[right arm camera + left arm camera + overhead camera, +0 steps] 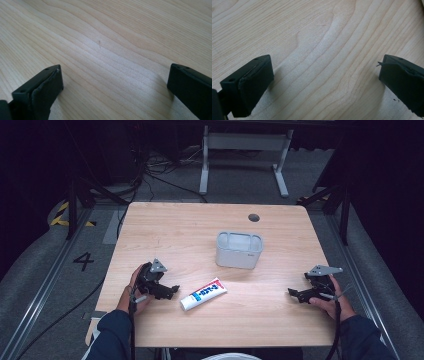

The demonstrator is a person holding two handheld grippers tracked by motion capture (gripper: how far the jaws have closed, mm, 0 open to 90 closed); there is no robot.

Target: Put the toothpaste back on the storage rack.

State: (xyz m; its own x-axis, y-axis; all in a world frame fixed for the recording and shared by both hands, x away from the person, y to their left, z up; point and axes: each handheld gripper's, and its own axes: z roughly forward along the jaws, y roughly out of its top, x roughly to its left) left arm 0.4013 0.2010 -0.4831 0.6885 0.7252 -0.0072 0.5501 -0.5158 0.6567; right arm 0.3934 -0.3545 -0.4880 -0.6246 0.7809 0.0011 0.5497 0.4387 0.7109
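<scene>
Resting on the pale wooden table [165, 225], both tools gape empty, dark room around.

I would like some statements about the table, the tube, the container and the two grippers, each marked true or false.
1. The toothpaste tube lies flat on the table. True.
2. The tube is inside the grey container. False: it lies on the wood in front of the container, apart from it.
3. The left gripper has its jaws shut on the tube. False: the left gripper view shows open jaws over bare wood.
4. The right gripper holds nothing. True.
5. The container lies tipped on its side. False: it stands upright, opening upward.
</scene>
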